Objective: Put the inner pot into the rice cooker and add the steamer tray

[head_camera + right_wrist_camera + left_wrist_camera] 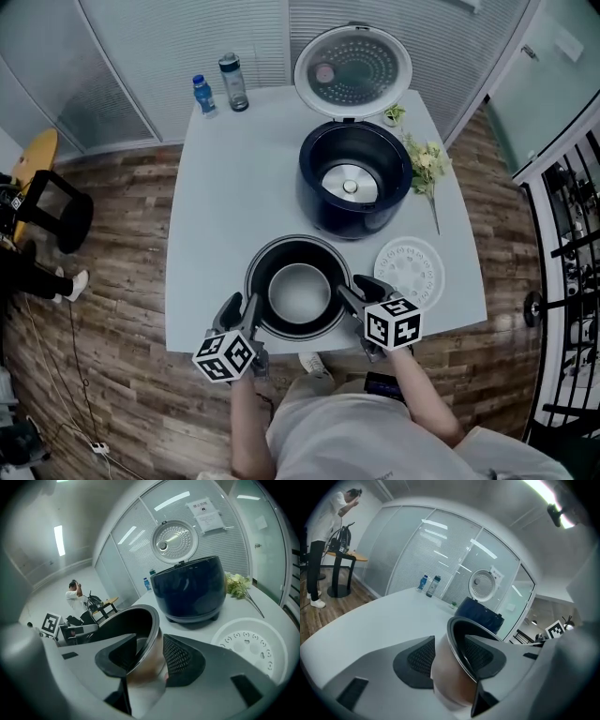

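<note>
The black inner pot (298, 298) stands on the white table (234, 187) near its front edge, in front of the dark blue rice cooker (354, 178), whose lid (352, 64) is swung up. My left gripper (242, 311) straddles the pot's left rim (457, 644), one finger outside the wall and one inside, jaws open. My right gripper (362, 292) straddles the right rim (152, 620) the same way, open, with a gap to the inner finger. The white perforated steamer tray (410, 272) lies flat to the pot's right, also seen as the tray (248, 646) beside the right gripper.
Two bottles (203, 95) (233, 82) stand at the table's back left corner. A bunch of flowers (424, 159) lies along the right edge beside the cooker. A person (321, 527) stands by a small table far off to the left.
</note>
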